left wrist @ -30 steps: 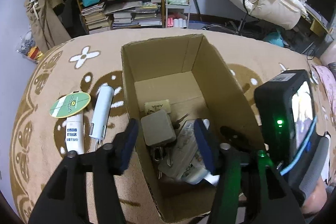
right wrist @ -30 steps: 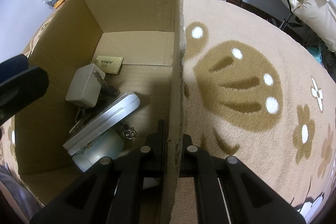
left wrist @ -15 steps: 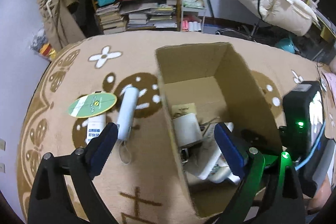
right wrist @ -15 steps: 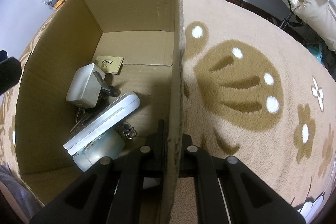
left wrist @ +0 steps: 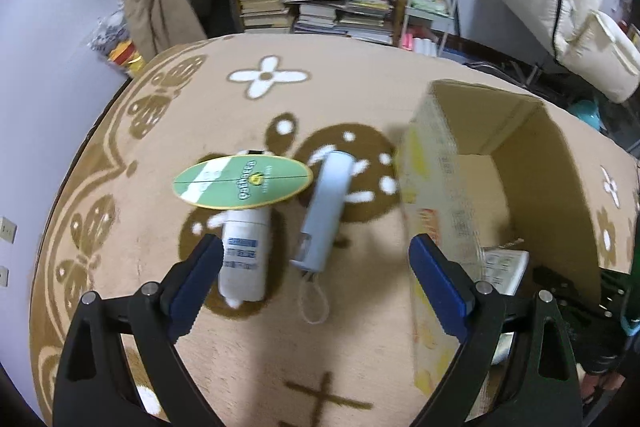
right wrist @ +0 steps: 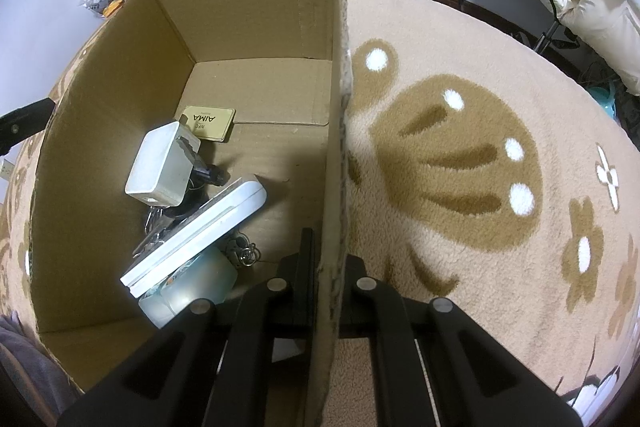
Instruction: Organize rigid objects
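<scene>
Left gripper, jaws spread wide and empty, hangs over a white bottle and a pale blue tube lying side by side on the patterned rug, w/ a green oval card across the bottle's far end. Right gripper pinches the cardboard box wall; inside are a white block, a flat white device, possibly keys.

Both wrist views look steeply down at close range, sharing the cardboard box.
</scene>
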Demonstrator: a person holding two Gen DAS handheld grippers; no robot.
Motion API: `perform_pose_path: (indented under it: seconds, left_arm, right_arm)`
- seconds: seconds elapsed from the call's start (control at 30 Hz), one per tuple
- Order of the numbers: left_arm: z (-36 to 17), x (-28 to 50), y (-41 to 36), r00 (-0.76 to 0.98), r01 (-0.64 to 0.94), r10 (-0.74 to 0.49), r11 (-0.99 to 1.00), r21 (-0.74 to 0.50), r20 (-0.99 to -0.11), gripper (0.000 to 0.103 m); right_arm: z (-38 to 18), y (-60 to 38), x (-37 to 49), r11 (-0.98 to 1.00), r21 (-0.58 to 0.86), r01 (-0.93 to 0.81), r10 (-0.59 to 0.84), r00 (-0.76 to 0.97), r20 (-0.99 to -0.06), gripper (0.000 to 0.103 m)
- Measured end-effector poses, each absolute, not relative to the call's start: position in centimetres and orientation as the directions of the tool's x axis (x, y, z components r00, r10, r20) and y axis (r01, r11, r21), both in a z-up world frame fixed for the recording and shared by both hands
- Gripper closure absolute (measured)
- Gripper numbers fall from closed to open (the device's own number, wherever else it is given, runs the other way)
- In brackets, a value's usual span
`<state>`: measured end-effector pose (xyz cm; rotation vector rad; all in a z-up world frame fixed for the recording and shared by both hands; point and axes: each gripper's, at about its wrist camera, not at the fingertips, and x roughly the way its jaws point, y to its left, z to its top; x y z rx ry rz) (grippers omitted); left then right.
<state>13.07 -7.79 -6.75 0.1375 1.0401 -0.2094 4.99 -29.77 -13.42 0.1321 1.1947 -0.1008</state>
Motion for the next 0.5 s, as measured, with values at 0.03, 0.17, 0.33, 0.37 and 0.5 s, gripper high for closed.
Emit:
perform_pose_path:
  seconds: [0.03,0.17,0.33,0.37,0.5]
  left_arm:
    - [-7.0,13.3,-7.4,0.487,0.229,-0.103,0.973,0.013,-0.867,0.01]
    - [-8.6,14.4,-6.0,0.479,0.194,-0.056,0.98,0.043,-0.876,0.01]
    - [-10.6,15.6,-4.3,0.444,0.143,-0.016,0.988,0.054,-0.896,0.01]
    - [-10.9,15.8,-3.9,0.44,0.132,-0.018,0.99,0.045,-0.898,0.01]
    - [-12.2,16.4,-3.3,0.422,0.111,0.002,0.992,0.053,-0.906,0.01]
  right_arm:
    - [-13.4,-29.8,5.0,0.988,0.051,0.148,-0.006,0.364,-0.931,0.096]
    - [-13.5,-30.2,5.0,0.987,0.056,0.148,-0.001,0.363,-0.932,0.096]
    - [-13.5,-30.5,5.0,0.987,0.06,0.146,0.004,0.363,-0.932,0.096]
    - [-13.5,-30.5,5.0,0.987,0.061,0.146,0.004,0.362,-0.932,0.096]
    - [-13.5,-30.6,5.0,0.987,0.062,0.146,0.005,0.363,-0.932,0.096]
